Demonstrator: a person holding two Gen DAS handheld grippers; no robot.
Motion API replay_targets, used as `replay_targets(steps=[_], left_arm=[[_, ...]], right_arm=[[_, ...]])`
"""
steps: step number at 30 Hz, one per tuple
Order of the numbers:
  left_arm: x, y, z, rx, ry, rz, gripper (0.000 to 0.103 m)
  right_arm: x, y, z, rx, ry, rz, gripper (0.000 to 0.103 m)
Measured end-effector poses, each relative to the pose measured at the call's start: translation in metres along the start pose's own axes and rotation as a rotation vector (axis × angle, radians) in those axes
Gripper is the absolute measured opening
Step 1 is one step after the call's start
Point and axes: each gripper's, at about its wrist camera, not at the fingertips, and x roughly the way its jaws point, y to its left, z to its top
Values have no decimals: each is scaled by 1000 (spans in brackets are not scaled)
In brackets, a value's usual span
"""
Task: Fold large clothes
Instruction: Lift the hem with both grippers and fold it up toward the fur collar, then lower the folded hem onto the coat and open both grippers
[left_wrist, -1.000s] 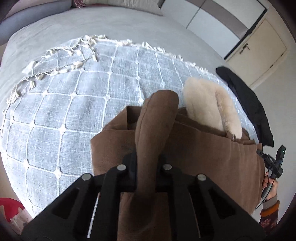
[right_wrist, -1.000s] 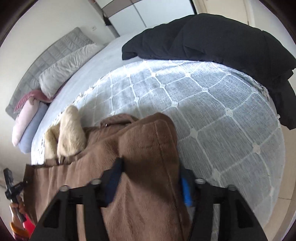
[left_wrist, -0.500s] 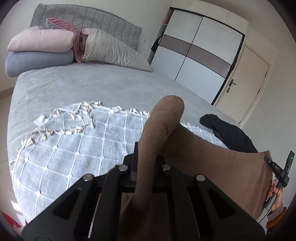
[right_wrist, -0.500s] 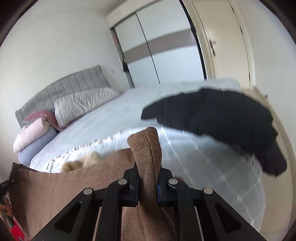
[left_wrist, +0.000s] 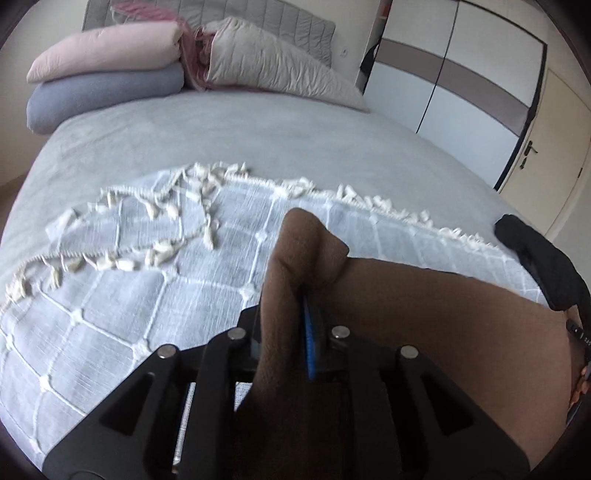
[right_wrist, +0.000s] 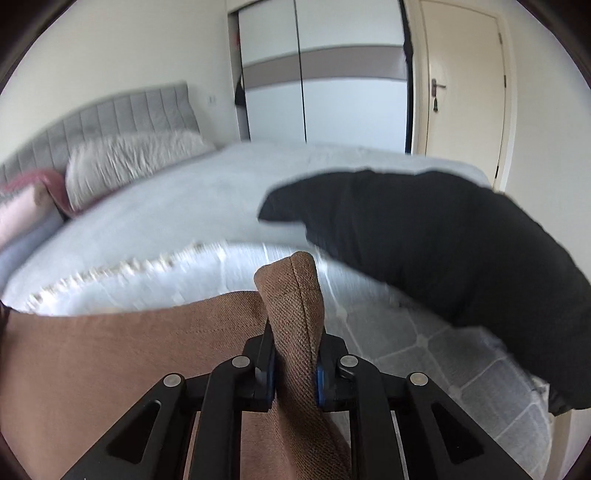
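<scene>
Two corners of one brown coat (left_wrist: 424, 317) are in our grip, and its cloth hangs stretched between them above the foot of the bed (left_wrist: 229, 136), over the checked fringed throw (left_wrist: 122, 295). In the left wrist view the brown edge runs off toward 3 o'clock, where a bit of our other hand shows at the frame's edge; in the right wrist view it runs toward 9 o'clock.

Our left tool (left_wrist: 286, 332) has a fold of the coat between its fingers, and its jaws are easing apart: a blue pad shows bare on one side of the fold, so the hold looks slack there. Our right tool (right_wrist: 293, 363) has its jaws nearly together around a seamed corner of the same coat, with cloth filling the gap, though these too are opening a little.

We judge this to be the carry-over step of a fold: the raised edge is being brought across before it is laid on the rest of the garment. The lower part of the coat is out of sight, so we cannot tell how many folds are done.

Next we should keep the edge taut and level, lower both corners together onto the throw, and only then let go. A black garment (right_wrist: 461, 251) lies at 2 o'clock from the right tool; we want to land clear of it. Pillows (left_wrist: 110, 74) are piled well away at the headboard.
</scene>
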Motion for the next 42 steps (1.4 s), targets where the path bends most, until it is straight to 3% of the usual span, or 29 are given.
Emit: replay_targets(steps=[2, 5, 8, 10, 11, 12, 14, 15, 17, 19, 22, 25, 27, 29, 30, 32, 34, 36, 39, 42], left_arm=[[21, 5, -6, -21, 83, 15, 21], [14, 4, -1, -7, 68, 76, 31], [-5, 1, 5, 19, 47, 151, 34], [-25, -9, 6, 74, 18, 163, 47], [-34, -16, 9, 104, 0, 166, 63], [-45, -28, 8, 138, -22, 175, 78], [-63, -59, 6, 198, -53, 153, 84], [-66, -77, 6, 231, -50, 121, 85], [-67, -116, 1, 286, -16, 44, 89], [-59, -146, -7, 303, 20, -18, 90], [-34, -167, -17, 330, 51, -14, 90], [-6, -137, -15, 339, 80, 28, 97], [13, -92, -4, 294, 107, 100, 99], [36, -47, 8, 278, 159, 195, 99], [45, -23, 14, 242, 196, 201, 99], [50, 5, 27, 157, 235, 166, 99], [44, 3, 37, 233, 206, 241, 99], [31, -6, 39, 300, 178, 303, 99], [-3, -23, 31, 334, 140, 243, 99], [-48, -52, 8, 361, 101, 122, 99]], right_arm=[[30, -11, -13, 64, 85, 17, 27], [46, -24, -17, 132, 151, 7, 41], [27, -35, -12, 174, 103, -29, 51], [4, -32, -10, 163, 45, -28, 57], [-8, -27, -8, 145, 15, -22, 64], [-21, -17, -5, 113, -14, -18, 68], [-43, 20, 2, 30, -60, 4, 84], [-52, 37, 5, -3, -64, 24, 87], [-59, 86, 4, -69, -22, 102, 96], [-57, 128, -3, -116, 46, 163, 98], [-39, 183, -18, -231, 96, 188, 98], [-17, 189, -27, -311, 96, 137, 98], [7, 156, -26, -290, 118, 119, 98], [31, 102, -16, -163, 177, 196, 99], [44, 63, -8, -78, 211, 217, 99], [58, 11, 3, -11, 244, 97, 99], [69, -39, 11, 21, 282, -52, 99], [66, -72, 17, 103, 316, -82, 99], [36, -74, 22, -5, 238, -128, 100], [-5, -56, 18, -76, 147, -86, 100]])
